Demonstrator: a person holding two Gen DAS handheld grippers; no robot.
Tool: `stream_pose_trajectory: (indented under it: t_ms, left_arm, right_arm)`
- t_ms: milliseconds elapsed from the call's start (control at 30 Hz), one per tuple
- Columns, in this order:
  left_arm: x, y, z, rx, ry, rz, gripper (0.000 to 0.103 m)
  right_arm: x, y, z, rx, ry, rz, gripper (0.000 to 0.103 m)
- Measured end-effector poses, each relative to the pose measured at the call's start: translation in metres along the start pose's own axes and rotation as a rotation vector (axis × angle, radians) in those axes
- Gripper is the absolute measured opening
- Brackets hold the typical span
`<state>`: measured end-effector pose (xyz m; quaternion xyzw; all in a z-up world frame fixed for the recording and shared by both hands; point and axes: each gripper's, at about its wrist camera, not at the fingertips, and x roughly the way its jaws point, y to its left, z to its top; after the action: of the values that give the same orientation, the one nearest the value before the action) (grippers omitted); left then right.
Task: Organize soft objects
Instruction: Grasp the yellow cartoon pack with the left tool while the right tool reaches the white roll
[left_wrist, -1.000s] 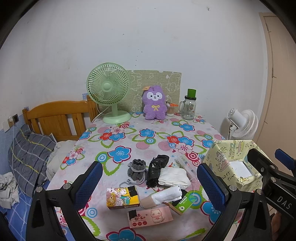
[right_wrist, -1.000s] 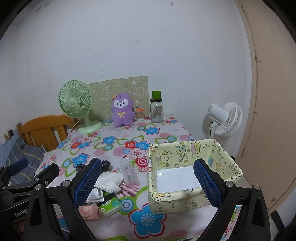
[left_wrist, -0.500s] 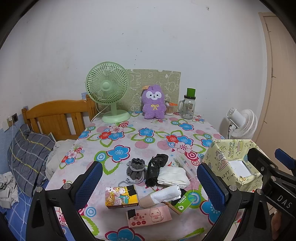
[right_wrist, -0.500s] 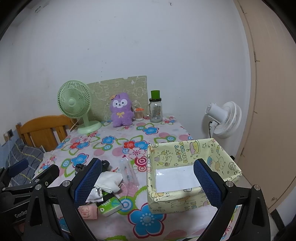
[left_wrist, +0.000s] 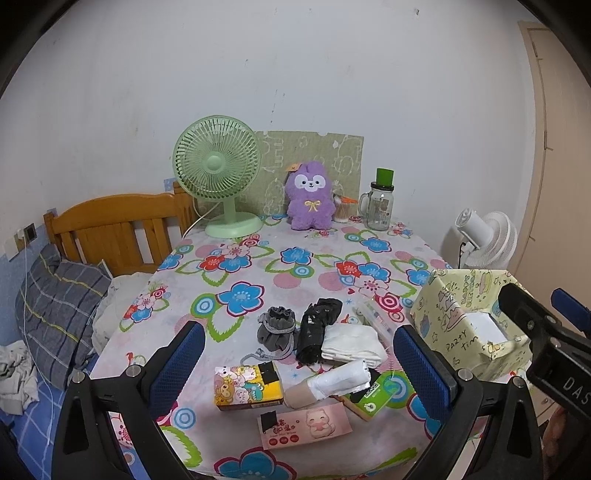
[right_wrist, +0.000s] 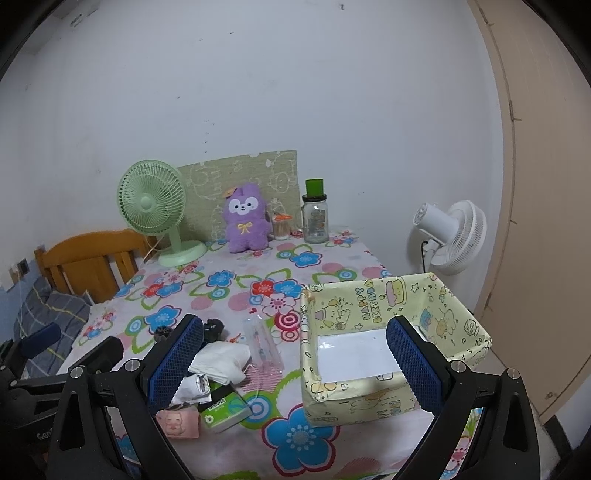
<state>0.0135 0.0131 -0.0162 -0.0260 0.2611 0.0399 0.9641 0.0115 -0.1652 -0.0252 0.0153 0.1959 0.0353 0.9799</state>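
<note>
A pile of soft things lies near the front of the floral table (left_wrist: 258, 273): a grey drawstring pouch (left_wrist: 277, 328), a black bundle (left_wrist: 318, 328), a folded white cloth (left_wrist: 352, 341) and a white roll with a beige end (left_wrist: 332, 382). A yellow cartoon-print box (right_wrist: 391, 339) stands open at the front right, also in the left wrist view (left_wrist: 465, 325). My left gripper (left_wrist: 299, 369) is open and empty above the pile. My right gripper (right_wrist: 295, 362) is open and empty before the box. A purple plush (left_wrist: 308, 199) sits at the back.
Tissue packs lie at the front: a cartoon one (left_wrist: 248, 382), a pink one (left_wrist: 306, 424), a green one (right_wrist: 223, 406). A clear pen case (right_wrist: 263, 345) lies beside the cloth. A green fan (left_wrist: 218, 173), a jar (left_wrist: 380, 203) and a white floor fan (right_wrist: 450, 236) stand behind.
Both grippers have drawn back and risen slightly, so the table's objects sit a little lower and smaller in view. Nothing on the table has moved.
</note>
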Motion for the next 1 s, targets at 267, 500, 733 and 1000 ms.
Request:
stream_pose_trajectory:
  t_ms: [267,500,733,1000]
  left_arm:
    - [0.006,0.009,-0.011,-0.004,0.019,-0.009,0.103]
    - [0.021,0.018,-0.021,-0.010,0.061,-0.014,0.103]
    - [0.036,0.027,-0.031,0.003,0.104,0.005,0.103]
    - [0.060,0.040,-0.044,0.001,0.178,0.028,0.103]
  right_arm:
    - [0.012,0.009,-0.008,0.005,0.043,0.041,0.101]
    - [0.022,0.028,-0.018,-0.032,0.069,0.064,0.100]
    - [0.036,0.050,-0.029,-0.054,0.098,0.086,0.100]
    - [0.056,0.076,-0.044,-0.081,0.159,0.115,0.100]
